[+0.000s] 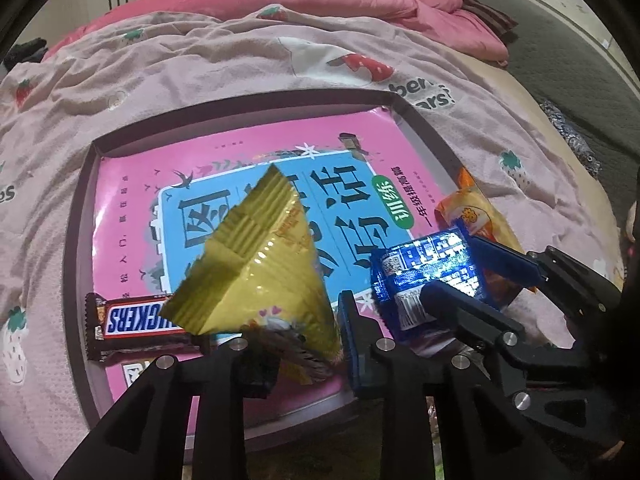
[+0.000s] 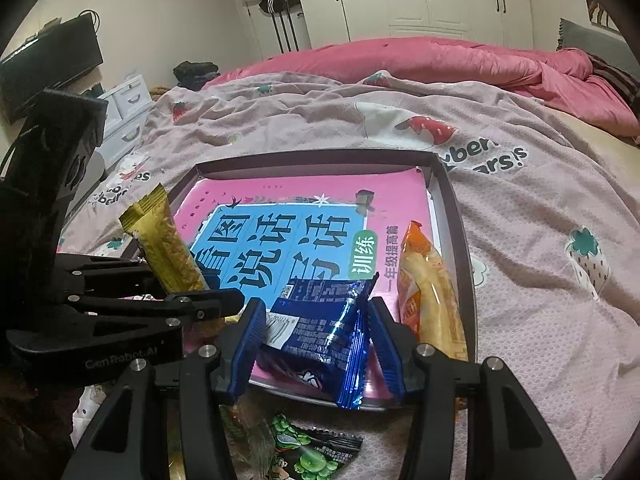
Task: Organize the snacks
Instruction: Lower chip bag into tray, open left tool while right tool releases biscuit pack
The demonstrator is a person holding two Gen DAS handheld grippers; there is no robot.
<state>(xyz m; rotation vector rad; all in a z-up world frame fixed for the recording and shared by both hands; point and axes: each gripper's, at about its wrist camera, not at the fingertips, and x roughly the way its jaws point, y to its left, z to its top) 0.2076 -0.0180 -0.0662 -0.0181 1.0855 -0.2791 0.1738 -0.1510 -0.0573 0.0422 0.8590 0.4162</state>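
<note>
The right gripper (image 2: 316,340) has its two blue pads pressed against the sides of a dark blue foil packet (image 2: 320,340), holding it just over the near edge of the tray (image 2: 456,216); the packet shows its back, with a white barcode label and fine white print too small to read. To its left, the left gripper (image 1: 308,340) stands with its jaws parted a little around the lower end of a gold snack packet (image 1: 260,264), which tilts up and away over the tray; whether the pads press on it I cannot tell, since the packet hides one of them. The left gripper's black body carries the lettering "GenRobot.AI" in the right wrist view. Lying flat in the near left part of the tray is a Snickers bar (image 1: 136,320), its brown wrapper reading "SNICKERS" in blue on white, partly covered by the gold packet. Along the tray's right side rests an orange snack packet (image 2: 428,280) with writing I cannot make out. The tray's floor is a pink book cover (image 2: 304,232) with a blue panel of large Chinese characters and a green oval label. Near the tray, on the blanket, lies a dark packet with green cartoon figures (image 2: 308,456). The pink blanket (image 2: 540,216) is printed with strawberries and partial words ending "ars!".
</note>
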